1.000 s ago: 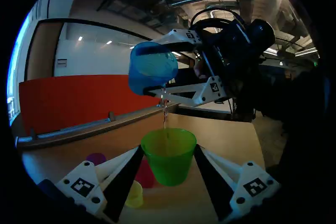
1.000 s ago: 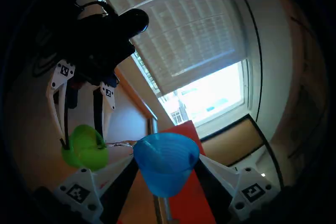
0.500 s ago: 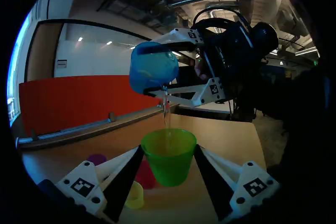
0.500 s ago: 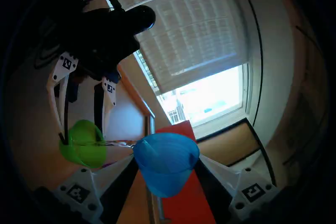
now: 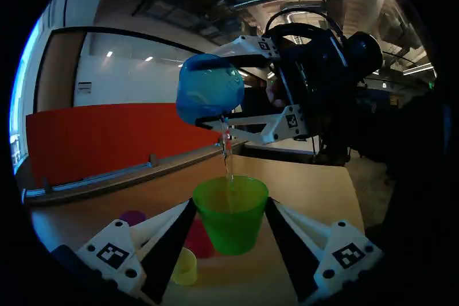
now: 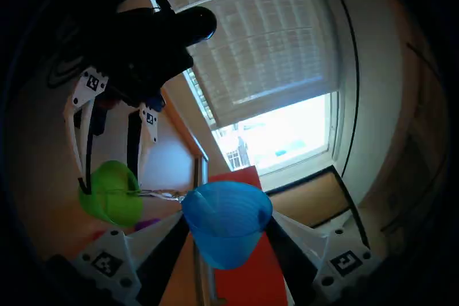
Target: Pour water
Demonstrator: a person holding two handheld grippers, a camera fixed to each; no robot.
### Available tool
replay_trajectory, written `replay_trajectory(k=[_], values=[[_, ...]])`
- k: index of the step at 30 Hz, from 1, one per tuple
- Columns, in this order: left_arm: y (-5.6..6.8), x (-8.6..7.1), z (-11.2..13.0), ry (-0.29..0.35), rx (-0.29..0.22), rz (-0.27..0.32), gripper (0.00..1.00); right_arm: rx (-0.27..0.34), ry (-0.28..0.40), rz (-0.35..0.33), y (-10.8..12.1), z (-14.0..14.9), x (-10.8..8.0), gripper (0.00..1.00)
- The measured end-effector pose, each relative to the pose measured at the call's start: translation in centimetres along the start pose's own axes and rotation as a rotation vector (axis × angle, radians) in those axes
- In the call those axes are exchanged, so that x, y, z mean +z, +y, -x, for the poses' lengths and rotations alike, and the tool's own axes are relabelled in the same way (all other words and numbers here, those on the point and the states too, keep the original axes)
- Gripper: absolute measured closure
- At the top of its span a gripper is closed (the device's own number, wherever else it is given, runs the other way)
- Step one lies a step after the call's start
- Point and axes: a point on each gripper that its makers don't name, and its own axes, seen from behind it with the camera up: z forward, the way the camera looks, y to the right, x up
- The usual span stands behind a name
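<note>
- The blue cup (image 5: pixel 209 90) is held up in the air, tipped well over with its mouth turned down and to one side. It hangs above the green cup (image 5: pixel 230 214) and does not touch it.
- A thin stream of water (image 5: pixel 227 157) falls from the blue cup's lower lip into the open mouth of the green cup.
- Your right gripper (image 6: pixel 226 219) pinches the blue cup, one finger pressed on each side of its wall. In the left gripper view the same two white fingers lie above and below the tilted cup.
- Your left gripper (image 5: pixel 230 205) clamps the green cup between its dark finger pads. The cup stands upright, its rim level, and it is raised above the table (image 5: pixel 310 185).
- In the right gripper view the green cup sits off to the left of the blue one, between the far gripper's two fingers, and a fine line of water joins the two rims.
- Below and left of the green cup, three small cups stand on the table: a pink cup (image 5: pixel 198 237) nearest it, a yellow cup (image 5: pixel 185 266) just in front of that, and a purple cup (image 5: pixel 132 216) farther left.
- A red panel (image 5: pixel 103 134) runs along the table's far edge.
- Behind the blue cup, the right gripper view looks up at a bright window (image 6: pixel 275 134) with half-lowered blinds (image 6: pixel 258 42).
</note>
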Motion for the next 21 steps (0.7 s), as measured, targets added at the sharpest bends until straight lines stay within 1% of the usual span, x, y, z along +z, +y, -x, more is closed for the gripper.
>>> replay_trajectory(k=[21], values=[[0.25,0.19,-0.15,0.001,0.006,0.002,0.13,-0.051,0.001,0.019,0.54,0.01,-0.25,0.11]])
